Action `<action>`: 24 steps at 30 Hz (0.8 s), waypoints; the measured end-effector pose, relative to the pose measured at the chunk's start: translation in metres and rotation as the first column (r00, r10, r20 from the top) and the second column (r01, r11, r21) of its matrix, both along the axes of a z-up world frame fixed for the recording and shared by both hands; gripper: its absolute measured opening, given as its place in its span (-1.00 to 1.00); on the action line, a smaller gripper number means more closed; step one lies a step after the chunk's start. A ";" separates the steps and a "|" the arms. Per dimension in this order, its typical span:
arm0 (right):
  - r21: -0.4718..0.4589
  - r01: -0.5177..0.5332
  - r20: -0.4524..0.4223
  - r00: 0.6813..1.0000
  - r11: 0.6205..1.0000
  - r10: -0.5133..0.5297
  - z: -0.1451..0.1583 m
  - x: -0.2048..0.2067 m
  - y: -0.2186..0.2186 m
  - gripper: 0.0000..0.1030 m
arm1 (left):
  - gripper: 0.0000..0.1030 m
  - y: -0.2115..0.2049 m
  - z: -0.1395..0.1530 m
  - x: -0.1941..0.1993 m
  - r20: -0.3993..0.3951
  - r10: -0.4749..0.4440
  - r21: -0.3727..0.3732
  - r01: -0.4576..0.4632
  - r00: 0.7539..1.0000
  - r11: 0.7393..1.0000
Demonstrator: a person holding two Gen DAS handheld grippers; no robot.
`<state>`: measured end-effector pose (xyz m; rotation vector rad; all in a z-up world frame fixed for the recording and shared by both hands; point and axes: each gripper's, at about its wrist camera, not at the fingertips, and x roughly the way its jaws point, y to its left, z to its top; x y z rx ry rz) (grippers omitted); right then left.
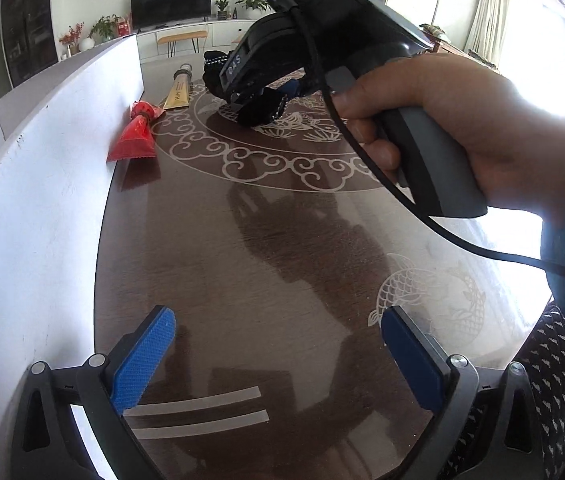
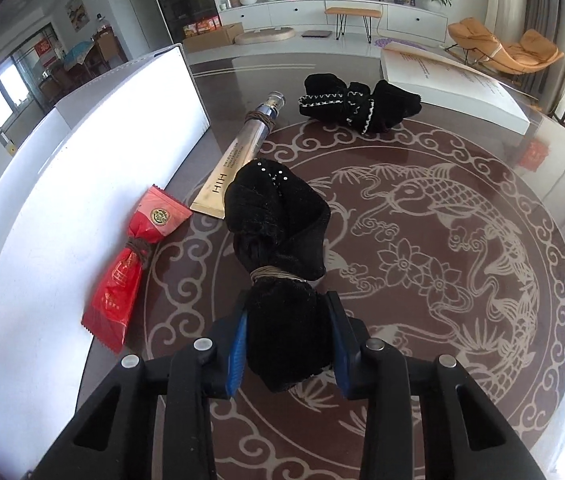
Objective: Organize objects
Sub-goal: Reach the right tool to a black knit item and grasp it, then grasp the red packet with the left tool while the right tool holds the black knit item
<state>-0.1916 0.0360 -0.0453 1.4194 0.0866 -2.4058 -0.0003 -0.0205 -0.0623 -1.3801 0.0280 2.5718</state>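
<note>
My right gripper [image 2: 288, 340] is shut on the near end of a black cloth bundle [image 2: 278, 236] tied with twine, over the patterned table [image 2: 442, 280]. Its blue pads press both sides of the cloth. To the left lie a red packet [image 2: 130, 264] tied in the middle and a gold tube [image 2: 238, 164], both beside a white box [image 2: 62, 208]. A second black bundle [image 2: 358, 104] with white stitching lies farther back. In the left wrist view my left gripper [image 1: 278, 332] stands open above bare table, and a hand holds the right gripper [image 1: 266, 104] ahead near the red packet [image 1: 134, 136].
A white box wall [image 1: 42, 200] runs along the table's left side. A second white box or lid [image 2: 454, 84] sits at the back right. A black cable [image 1: 422, 216] trails from the right tool. Behind the table are a TV cabinet, plants and an orange chair.
</note>
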 end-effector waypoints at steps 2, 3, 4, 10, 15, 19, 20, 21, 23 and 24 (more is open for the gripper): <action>-0.001 0.011 -0.013 1.000 1.000 -0.011 -0.001 0.013 0.015 -0.31 | 1.00 0.002 0.000 -0.001 0.000 0.005 -0.012 -0.005 1.000 1.000; 0.000 0.018 -0.015 1.000 1.000 -0.018 -0.001 0.021 0.024 -0.31 | 1.00 0.003 0.000 -0.001 -0.002 0.007 -0.018 -0.007 1.000 1.000; -0.001 0.024 -0.018 1.000 1.000 -0.024 -0.003 0.028 0.032 -0.31 | 1.00 0.004 0.000 -0.002 -0.003 0.008 -0.026 -0.008 1.000 1.000; -0.008 0.071 -0.054 0.996 0.997 -0.071 0.001 0.074 0.074 -0.31 | 1.00 0.011 0.001 -0.009 -0.011 0.010 -0.088 -0.011 1.000 0.996; -0.050 0.142 -0.089 0.985 0.989 -0.146 0.002 0.107 0.098 -0.31 | 1.00 0.007 0.018 -0.038 -0.073 0.074 -0.101 -0.081 0.995 0.992; -0.080 0.216 -0.130 0.966 0.973 -0.225 0.002 0.131 0.116 -0.31 | 1.00 -0.004 0.029 -0.075 -0.077 0.153 -0.029 -0.155 0.985 0.987; -0.083 0.231 -0.143 0.960 0.969 -0.241 0.002 0.136 0.119 -0.31 | 1.00 -0.004 0.028 -0.082 -0.078 0.164 -0.034 -0.167 0.983 0.985; -0.083 0.245 -0.158 0.954 0.966 -0.256 0.002 0.140 0.123 -0.31 | 0.95 -0.003 0.027 -0.087 -0.080 0.173 -0.051 -0.178 0.982 0.983; -0.088 0.262 -0.173 0.946 0.961 -0.274 0.004 0.147 0.128 -0.31 | 0.69 -0.008 0.024 -0.095 -0.089 0.196 -0.075 -0.202 0.977 0.976; -0.095 0.266 -0.176 0.944 0.959 -0.279 0.005 0.149 0.131 -0.31 | 0.47 -0.013 0.023 -0.098 -0.087 0.205 -0.073 -0.211 0.975 0.975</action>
